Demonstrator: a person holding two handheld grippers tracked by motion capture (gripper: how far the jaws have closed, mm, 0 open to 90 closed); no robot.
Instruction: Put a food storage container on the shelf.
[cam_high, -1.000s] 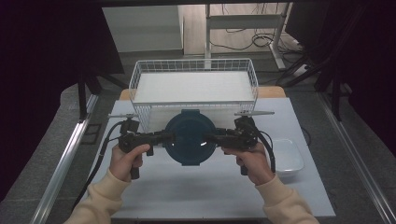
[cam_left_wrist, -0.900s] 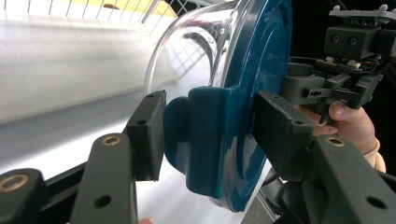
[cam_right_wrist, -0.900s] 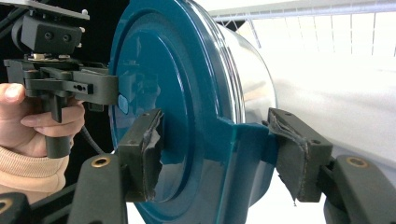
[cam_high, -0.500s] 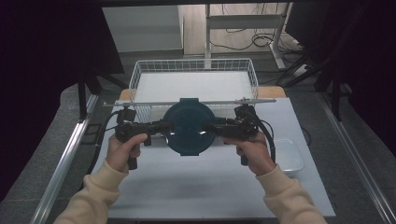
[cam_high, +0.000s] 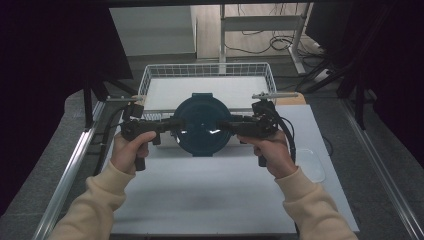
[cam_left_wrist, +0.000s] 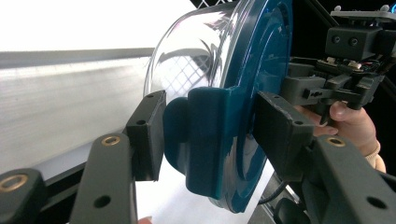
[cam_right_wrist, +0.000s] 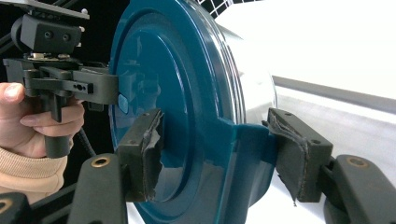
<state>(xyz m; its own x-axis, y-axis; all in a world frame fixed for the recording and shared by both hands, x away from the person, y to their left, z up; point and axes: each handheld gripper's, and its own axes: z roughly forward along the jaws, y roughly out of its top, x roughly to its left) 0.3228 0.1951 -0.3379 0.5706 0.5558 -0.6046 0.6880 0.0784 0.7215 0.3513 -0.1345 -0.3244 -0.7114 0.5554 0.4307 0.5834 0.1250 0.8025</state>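
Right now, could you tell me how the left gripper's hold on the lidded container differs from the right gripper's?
The left gripper clamps the teal-lidded container at its left clasp, the right gripper at the opposite clasp. The left gripper's fingers have smooth pads; the right gripper's fingers have torn, peeling ones. Both pinch lid and clear bowl between them, holding it in front of the wire basket.
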